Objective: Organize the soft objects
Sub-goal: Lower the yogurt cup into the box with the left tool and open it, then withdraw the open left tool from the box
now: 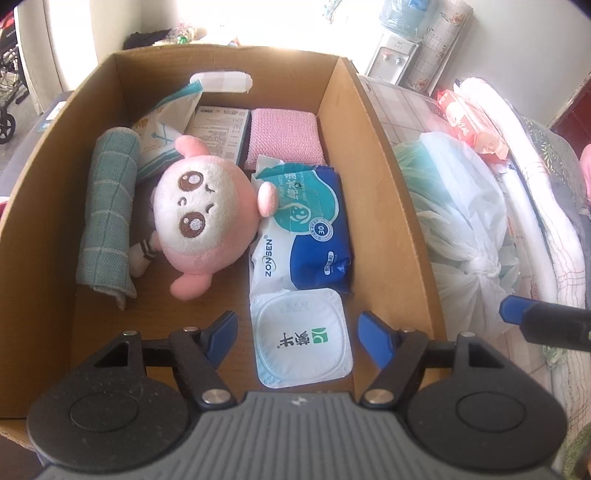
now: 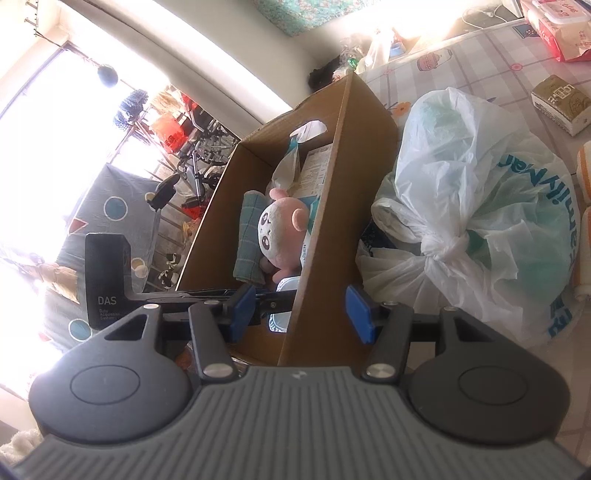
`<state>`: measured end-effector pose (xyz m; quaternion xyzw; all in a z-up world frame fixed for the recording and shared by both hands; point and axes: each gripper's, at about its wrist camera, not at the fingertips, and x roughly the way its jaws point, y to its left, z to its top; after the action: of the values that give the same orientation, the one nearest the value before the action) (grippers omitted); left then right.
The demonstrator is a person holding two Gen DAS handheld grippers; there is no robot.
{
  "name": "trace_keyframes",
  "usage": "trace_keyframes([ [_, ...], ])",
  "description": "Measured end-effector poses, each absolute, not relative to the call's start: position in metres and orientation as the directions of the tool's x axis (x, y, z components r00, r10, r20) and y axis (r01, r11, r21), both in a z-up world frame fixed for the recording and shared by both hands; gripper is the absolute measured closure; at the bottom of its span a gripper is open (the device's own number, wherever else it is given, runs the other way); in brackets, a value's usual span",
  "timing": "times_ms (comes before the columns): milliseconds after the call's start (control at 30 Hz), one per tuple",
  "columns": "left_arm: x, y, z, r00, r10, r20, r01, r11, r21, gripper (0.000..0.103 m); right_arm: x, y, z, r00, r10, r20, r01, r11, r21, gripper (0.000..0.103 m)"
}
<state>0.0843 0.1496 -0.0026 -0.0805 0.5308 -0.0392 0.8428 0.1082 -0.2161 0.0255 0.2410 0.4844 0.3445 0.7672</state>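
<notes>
An open cardboard box (image 1: 369, 147) holds a pink plush toy (image 1: 199, 206), a rolled green towel (image 1: 107, 214), a pink cloth (image 1: 284, 136), a blue wipes pack (image 1: 317, 229), a white lidded pack (image 1: 301, 343) and a tissue pack (image 1: 166, 129). My left gripper (image 1: 297, 326) hangs open over the box's near end; the white pack lies below its fingers, untouched. My right gripper (image 2: 300, 308) stands open outside the box (image 2: 343, 221), its fingers on either side of the near corner of the right wall without gripping it. The plush toy (image 2: 280, 229) and towel (image 2: 251, 236) show inside.
A knotted white plastic bag (image 2: 480, 221) lies right against the box's right side on the checked tablecloth (image 2: 461, 66). Beyond it are a red wipes pack (image 2: 557, 29) and a brown tissue box (image 2: 561, 103). A water dispenser (image 1: 391, 55) stands behind the box.
</notes>
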Motion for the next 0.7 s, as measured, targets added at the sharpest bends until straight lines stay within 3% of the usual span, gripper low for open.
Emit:
trace_keyframes([
  [233,0.053,0.134,0.049,0.658,-0.090,-0.747,0.017,0.994,-0.105,0.020,0.102,-0.271,0.047,0.457,0.685,-0.567,-0.285,0.717,0.637,0.048],
  [367,0.043,0.109,0.066,0.718,-0.122,-0.685,0.069,0.992,-0.105,0.017,0.102,-0.312,0.054,0.543,0.622,-0.564,-0.228,0.756,0.614,0.046],
  [700,0.040,0.009,0.054,0.709,-0.273,-0.650,0.284,0.954,-0.092,0.017,0.092,-0.384,0.018,0.606,0.545,-0.580,-0.076,0.765,0.639,0.040],
])
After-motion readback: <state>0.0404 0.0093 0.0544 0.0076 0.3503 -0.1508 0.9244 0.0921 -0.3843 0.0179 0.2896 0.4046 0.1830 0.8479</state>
